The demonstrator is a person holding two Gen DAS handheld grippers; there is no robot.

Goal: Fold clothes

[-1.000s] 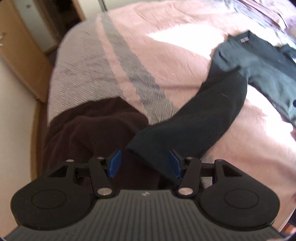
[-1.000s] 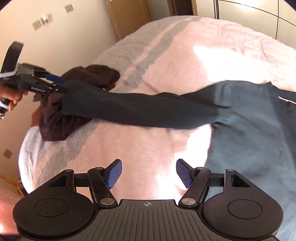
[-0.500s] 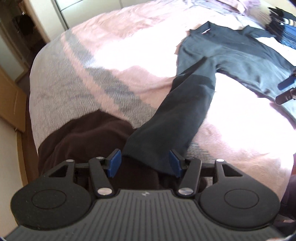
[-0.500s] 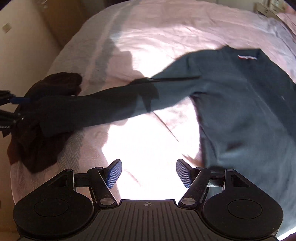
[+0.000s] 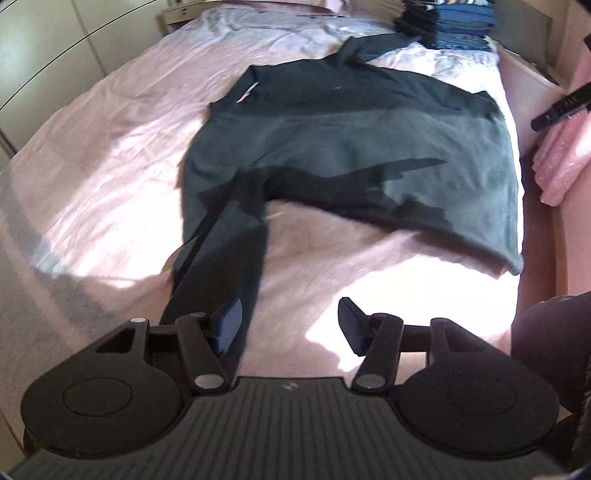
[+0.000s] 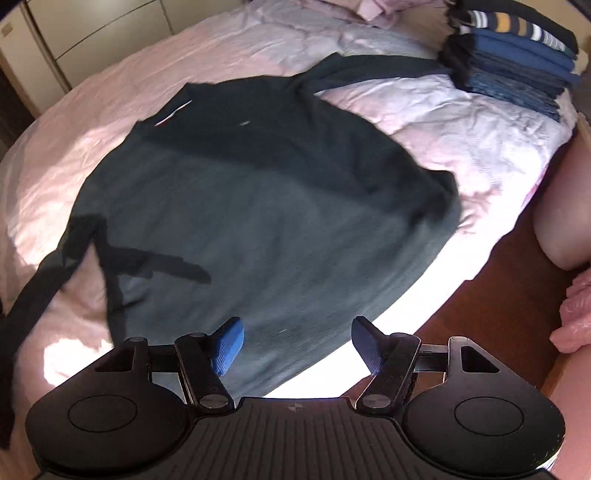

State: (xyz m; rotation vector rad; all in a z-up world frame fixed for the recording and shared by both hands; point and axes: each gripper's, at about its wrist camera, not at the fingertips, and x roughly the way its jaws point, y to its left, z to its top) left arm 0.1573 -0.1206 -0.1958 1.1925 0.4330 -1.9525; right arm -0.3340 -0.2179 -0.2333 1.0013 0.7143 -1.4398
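Note:
A dark long-sleeved sweater (image 5: 351,147) lies spread flat on the pink bed (image 5: 110,122). It also shows in the right wrist view (image 6: 258,206). Its near sleeve (image 5: 221,258) runs down toward my left gripper (image 5: 290,326), which is open and empty, with the sleeve end beside its left finger. My right gripper (image 6: 295,343) is open and empty, above the sweater's bottom hem near the bed's edge. The far sleeve (image 6: 369,70) stretches toward the folded pile.
A stack of folded clothes (image 6: 513,59) sits at the bed's far right corner; it also shows in the left wrist view (image 5: 443,18). Pink bags (image 5: 561,155) lie beside the bed. Wardrobe doors (image 6: 92,33) stand behind. The floor (image 6: 498,302) is to the right.
My left gripper let go of the sleeve and swung right toward the sweater body. The sleeve now lies on the bed. My right gripper moved right, over the sweater's hem.

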